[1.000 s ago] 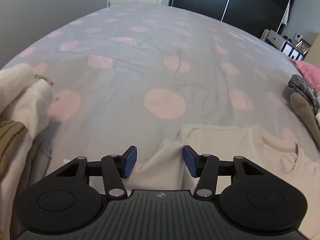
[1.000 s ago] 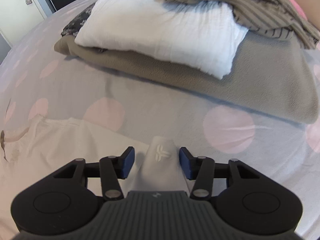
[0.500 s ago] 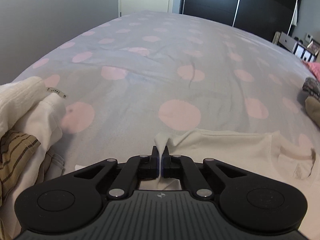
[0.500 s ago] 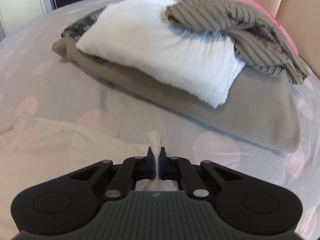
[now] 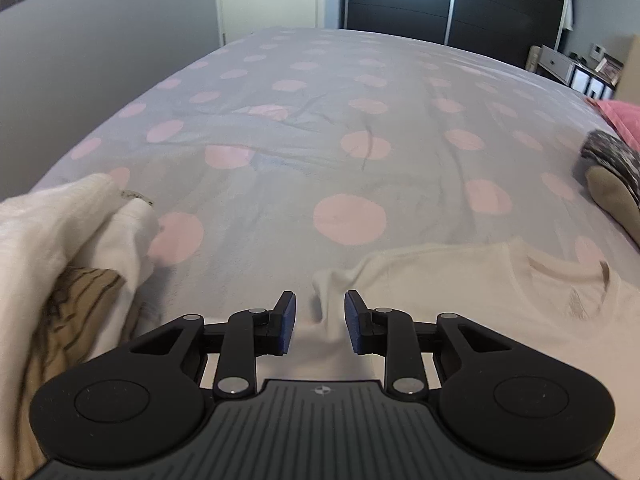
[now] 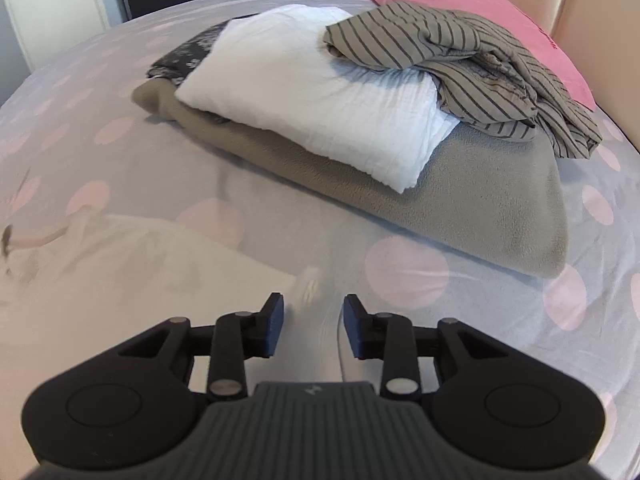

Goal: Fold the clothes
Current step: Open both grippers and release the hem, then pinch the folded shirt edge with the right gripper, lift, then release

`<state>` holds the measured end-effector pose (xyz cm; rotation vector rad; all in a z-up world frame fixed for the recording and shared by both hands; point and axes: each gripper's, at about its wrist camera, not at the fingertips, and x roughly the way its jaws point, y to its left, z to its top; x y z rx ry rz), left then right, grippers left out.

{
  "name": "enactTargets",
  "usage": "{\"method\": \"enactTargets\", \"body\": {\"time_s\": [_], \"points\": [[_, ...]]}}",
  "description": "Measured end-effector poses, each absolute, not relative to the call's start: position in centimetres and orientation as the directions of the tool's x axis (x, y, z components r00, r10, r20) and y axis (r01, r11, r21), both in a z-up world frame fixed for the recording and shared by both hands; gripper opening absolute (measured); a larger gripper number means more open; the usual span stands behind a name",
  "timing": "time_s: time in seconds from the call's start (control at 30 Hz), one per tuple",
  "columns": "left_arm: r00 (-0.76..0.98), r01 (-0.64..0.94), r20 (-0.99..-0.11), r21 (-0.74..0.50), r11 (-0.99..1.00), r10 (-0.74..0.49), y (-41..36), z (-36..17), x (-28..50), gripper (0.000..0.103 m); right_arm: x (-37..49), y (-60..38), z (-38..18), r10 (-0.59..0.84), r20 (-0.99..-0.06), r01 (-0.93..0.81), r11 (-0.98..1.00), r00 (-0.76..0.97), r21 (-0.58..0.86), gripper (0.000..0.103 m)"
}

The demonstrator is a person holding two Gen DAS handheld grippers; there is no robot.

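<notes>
Cream t-shirt (image 5: 472, 280) flat on the dotted bedspread (image 5: 320, 128), sleeve tips between both grippers' parted jaws.

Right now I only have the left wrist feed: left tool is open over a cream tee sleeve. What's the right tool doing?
Observer: The right tool is open too, jaws apart on either side of a bit of the cream tee; it grips nothing.
Operator: Anything ahead of it?
Observer: A stack: a grey fleece at the bottom, a folded white garment on it, and a crumpled striped shirt on top.
Operator: Is the tee touching that stack?
Observer: No, a strip of the dotted bedsheet shows between them.
</notes>
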<state>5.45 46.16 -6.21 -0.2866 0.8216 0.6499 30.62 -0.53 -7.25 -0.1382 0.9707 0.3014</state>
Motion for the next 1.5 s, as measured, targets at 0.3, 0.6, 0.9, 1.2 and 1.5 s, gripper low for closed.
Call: {"method": "enactTargets", "body": {"time_s": [0.3, 0.6, 0.9, 1.2, 1.5], "points": [[0.486, -0.633, -0.775, 0.009, 0.774, 0.405, 43.2, -3.8, -1.3, 0.026, 26.7, -4.2, -6.1, 0.228, -0.83, -0.287, 0.954, 0.509, 0.086, 0.039], [0.455, -0.666, -0.798, -0.009, 0.746, 0.396, 41.9, -3.6, -5.0, 0.027, 28.4, -4.8, -9.9, 0.303, -0.853, -0.155, 0.953, 0.425, 0.261, 0.04], [0.418, -0.634, -0.826, 0.033, 0.773, 0.378, 41.5, -6.2, -3.4, 0.027, 30.4, -2.1, -10.6, 0.261, -0.86, -0.167, 0.964, 0.438, 0.207, 0.018], [0.416, -0.628, -0.837, 0.02, 0.778, 0.357, 41.7, -7.3, -2.9, 0.027, 26.3, 2.2, -4.7, 0.424, -0.768, -0.481, 0.859, 0.48, 0.175, 0.011], [0.415, -0.646, -0.837, 0.005, 0.763, 0.357, 42.1, -6.9, -3.6, 0.027, 19.9, 6.3, -7.1, 0.433, -0.834, -0.771, 0.637, 0.341, 0.016, 0.019]]}}
